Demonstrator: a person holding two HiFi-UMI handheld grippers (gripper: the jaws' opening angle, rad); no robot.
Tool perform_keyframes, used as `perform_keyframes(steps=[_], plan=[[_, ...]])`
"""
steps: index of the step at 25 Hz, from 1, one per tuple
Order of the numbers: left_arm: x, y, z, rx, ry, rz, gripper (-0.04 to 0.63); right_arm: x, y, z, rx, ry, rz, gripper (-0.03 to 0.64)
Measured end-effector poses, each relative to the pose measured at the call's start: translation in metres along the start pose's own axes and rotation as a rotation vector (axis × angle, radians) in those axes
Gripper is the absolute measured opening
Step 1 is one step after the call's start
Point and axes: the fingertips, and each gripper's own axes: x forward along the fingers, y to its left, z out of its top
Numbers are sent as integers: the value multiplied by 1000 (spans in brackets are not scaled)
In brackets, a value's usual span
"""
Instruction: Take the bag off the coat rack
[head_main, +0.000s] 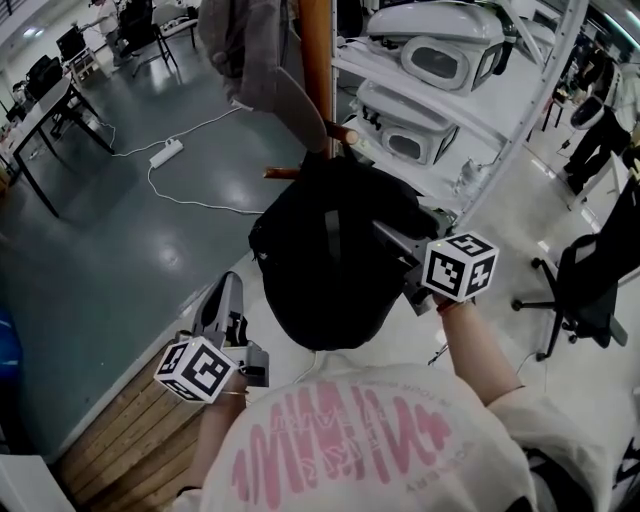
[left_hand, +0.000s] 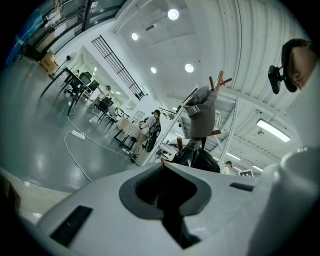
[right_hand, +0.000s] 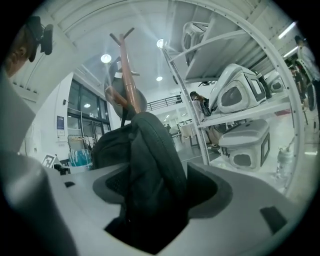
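Black fabric backpack still hanging on the brown wooden coat rack, far centre.
Right gripper: 2 jaws apart around its strap, not yet clamped. Left gripper: jaws together, empty, near left. Gripping and lifting off remain.

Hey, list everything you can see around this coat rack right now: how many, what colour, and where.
coat rack: one, brown wood, centre
bag: one, black, hanging on it
garment: one, grey, on the rack above the bag
shelving: one, white, right of the rack
carriers: at least two, white and grey, on the shelving
power strip: one, white, on the floor, left
office chair: one, black, far right
left tool: one, grey, shut and empty, lower left
right tool: one, grey, open, the bag's strap between its jaws
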Motion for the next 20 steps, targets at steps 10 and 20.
perform_keyframes(steps=[10,20], plan=[[5,2,2,26,1,-40,8,4,-10,-6,-7,67,-18,270],[12,-34,34,65,-52,-252,59,3,-11,-6,-3,47,19,276]])
